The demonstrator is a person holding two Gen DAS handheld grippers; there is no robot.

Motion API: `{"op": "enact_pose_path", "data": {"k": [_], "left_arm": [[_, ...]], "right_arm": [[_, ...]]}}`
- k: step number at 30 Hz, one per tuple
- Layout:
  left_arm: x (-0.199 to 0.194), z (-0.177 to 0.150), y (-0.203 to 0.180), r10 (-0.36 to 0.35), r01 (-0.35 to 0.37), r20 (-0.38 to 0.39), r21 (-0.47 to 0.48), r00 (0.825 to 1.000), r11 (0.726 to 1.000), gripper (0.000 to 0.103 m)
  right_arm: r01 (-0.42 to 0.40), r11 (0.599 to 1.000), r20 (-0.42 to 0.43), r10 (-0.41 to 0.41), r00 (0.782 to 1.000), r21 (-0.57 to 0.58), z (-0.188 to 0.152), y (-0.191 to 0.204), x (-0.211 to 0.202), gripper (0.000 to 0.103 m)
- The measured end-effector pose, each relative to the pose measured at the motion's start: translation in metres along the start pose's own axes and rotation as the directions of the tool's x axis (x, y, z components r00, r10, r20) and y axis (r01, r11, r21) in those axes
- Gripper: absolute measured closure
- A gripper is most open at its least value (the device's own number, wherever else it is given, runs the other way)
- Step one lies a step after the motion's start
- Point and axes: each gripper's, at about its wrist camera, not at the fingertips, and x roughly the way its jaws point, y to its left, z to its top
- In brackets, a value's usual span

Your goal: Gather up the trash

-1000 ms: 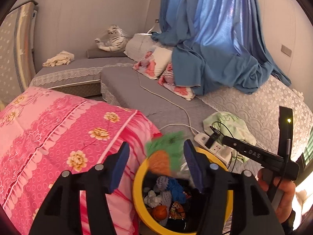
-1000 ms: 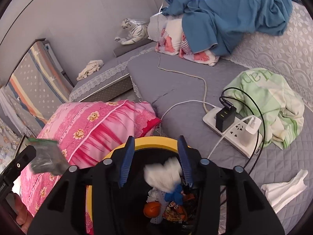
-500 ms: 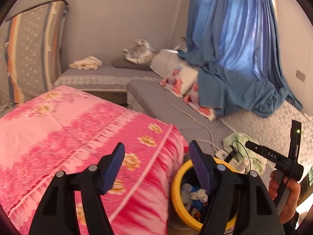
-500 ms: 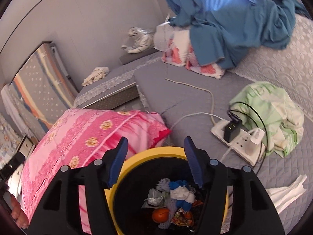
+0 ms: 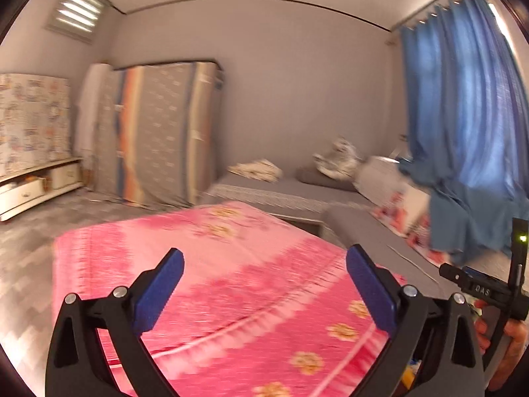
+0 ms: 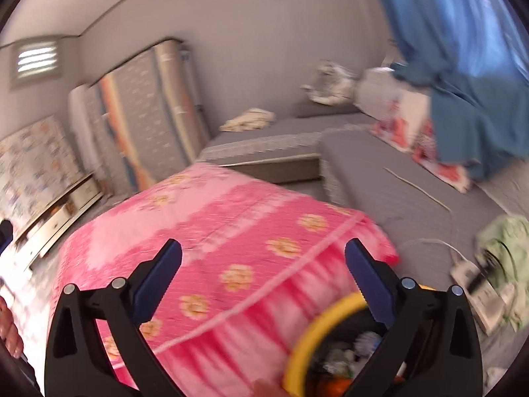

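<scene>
Both grippers have swung up off the yellow-rimmed trash bin (image 6: pixel 317 334), now low right in the right wrist view, trash inside. Left gripper (image 5: pixel 264 284) and right gripper (image 6: pixel 263 278) are opening, nothing between them, over the pink floral quilt (image 6: pixel 231 231). Risk: fast blurred sweep could clip the bin rim, tipping it.

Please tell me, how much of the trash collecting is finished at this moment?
Done: the yellow-rimmed round bin already holds mixed trash. In hand: nothing; the left gripper and right gripper are opening, with nothing between their blue pads. Left: no loose trash shows clearly; the pink flowered quilt looks clear.
</scene>
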Motion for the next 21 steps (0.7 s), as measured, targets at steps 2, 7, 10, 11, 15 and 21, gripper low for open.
{"op": "enact_pose_path", "data": {"k": [2,7,10,11,15,21], "left_arm": [[-0.011,0.002,0.014,0.042,-0.042,0.012,-0.02,0.999,0.999,0.008],[-0.039,0.006,0.039,0.132,-0.127,0.055,-0.081,0.99,0.989,0.008],[-0.053,0.009,0.049,0.177,-0.169,0.073,-0.104,0.981,0.98,0.008],[-0.058,0.01,0.052,0.196,-0.188,0.072,-0.102,0.978,0.977,0.008],[-0.07,0.01,0.052,0.241,-0.234,0.08,-0.089,0.967,0.968,0.008],[-0.089,0.006,0.046,0.258,-0.251,0.085,-0.085,0.962,0.964,0.008]], "right_arm": [[-0.047,0.998,0.033,0.049,0.998,-0.053,0.001,0.028,0.001,0.009],[-0.112,0.984,0.1,0.126,0.987,-0.138,0.003,0.083,-0.009,0.009],[-0.109,0.982,0.126,0.129,0.984,-0.155,0.004,0.105,-0.016,0.009],[-0.114,0.982,0.133,0.134,0.982,-0.152,0.004,0.108,-0.019,0.009],[-0.12,0.982,0.141,0.141,0.98,-0.149,-0.001,0.118,-0.029,0.009],[-0.094,0.988,0.163,0.114,0.98,-0.125,-0.01,0.118,-0.043,0.009]]}}
